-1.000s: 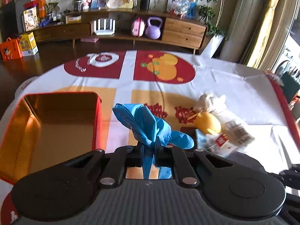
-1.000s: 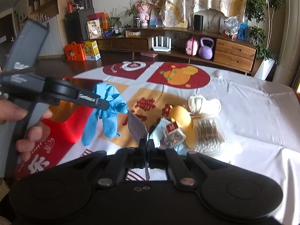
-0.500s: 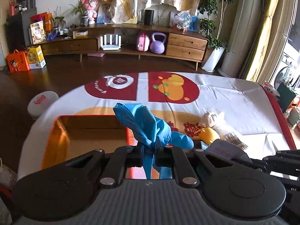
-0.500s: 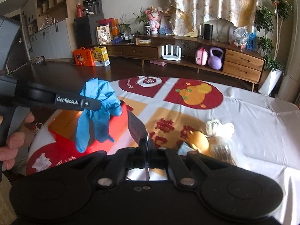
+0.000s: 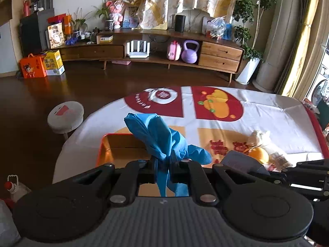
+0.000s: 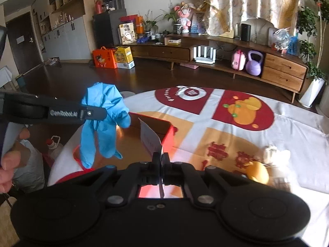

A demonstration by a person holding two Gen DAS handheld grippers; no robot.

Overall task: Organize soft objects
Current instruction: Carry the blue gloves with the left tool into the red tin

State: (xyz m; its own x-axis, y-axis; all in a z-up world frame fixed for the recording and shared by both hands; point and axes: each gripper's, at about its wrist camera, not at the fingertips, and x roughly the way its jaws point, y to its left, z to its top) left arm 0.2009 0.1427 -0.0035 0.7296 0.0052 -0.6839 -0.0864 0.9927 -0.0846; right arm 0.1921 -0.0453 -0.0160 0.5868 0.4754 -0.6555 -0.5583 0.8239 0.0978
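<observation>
Since a second ago both tools have risen and drawn back from the tabletop (image 5: 267, 111), so the pile of small things now sits lower and further right in both views, and more of the dark wooden floor shows. The left tool (image 5: 165, 165) is nearly closed, its jaws pinched on a crumpled blue rubber glove (image 5: 162, 138); in the right wrist view the same tool (image 6: 90, 113) grips the glove (image 6: 104, 113) by its middle, the fingers of the glove hanging down loose in the air above the near-left edge of the open red box with a shiny golden inside (image 6: 164, 131). A hand (image 6: 8, 164) holds that tool's handle at the left edge. The right tool (image 6: 161, 159) is fully closed on a thin white paper card (image 6: 149, 136), which stands up from the jaws and leans left, in front of the red box. On the white, red and orange printed cloth, well to the right, lie a yellow-orange soft toy (image 6: 258, 171) and a cream fabric bundle (image 6: 275, 154), touching each other.
</observation>
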